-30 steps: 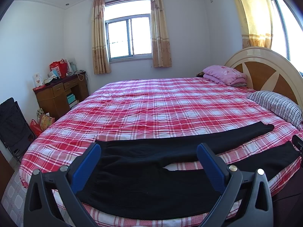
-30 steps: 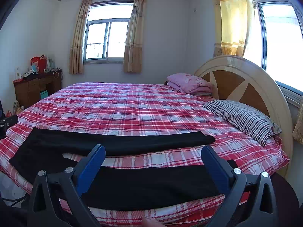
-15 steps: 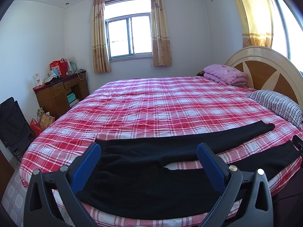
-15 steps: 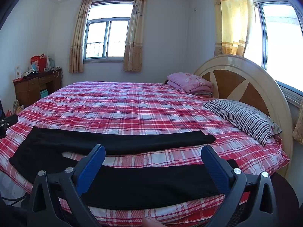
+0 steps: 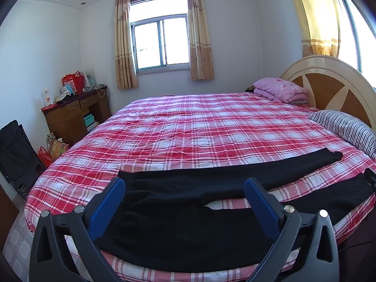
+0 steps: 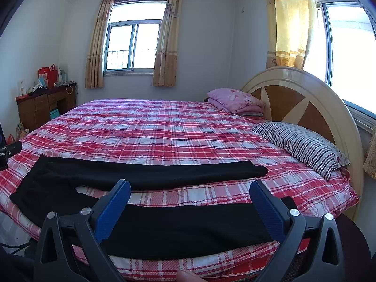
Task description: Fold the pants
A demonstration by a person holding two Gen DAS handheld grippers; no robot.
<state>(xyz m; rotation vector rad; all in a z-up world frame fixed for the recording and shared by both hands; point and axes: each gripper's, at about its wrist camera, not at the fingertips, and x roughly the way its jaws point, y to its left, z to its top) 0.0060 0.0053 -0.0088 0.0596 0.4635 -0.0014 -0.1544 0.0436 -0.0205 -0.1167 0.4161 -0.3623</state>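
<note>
Both tools spread; left view pants (image 5: 178, 223) waist, right view hems.

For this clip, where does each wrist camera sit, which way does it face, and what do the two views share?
Left wrist: on the left gripper, open, at the bed's near edge over the pants' waist end, facing the far window.
Right wrist: on the right gripper, open, over the near leg toward the headboard; a fingertip shows at the bottom.
Shared: the pants, the plaid bed, the striped pillow.
</note>
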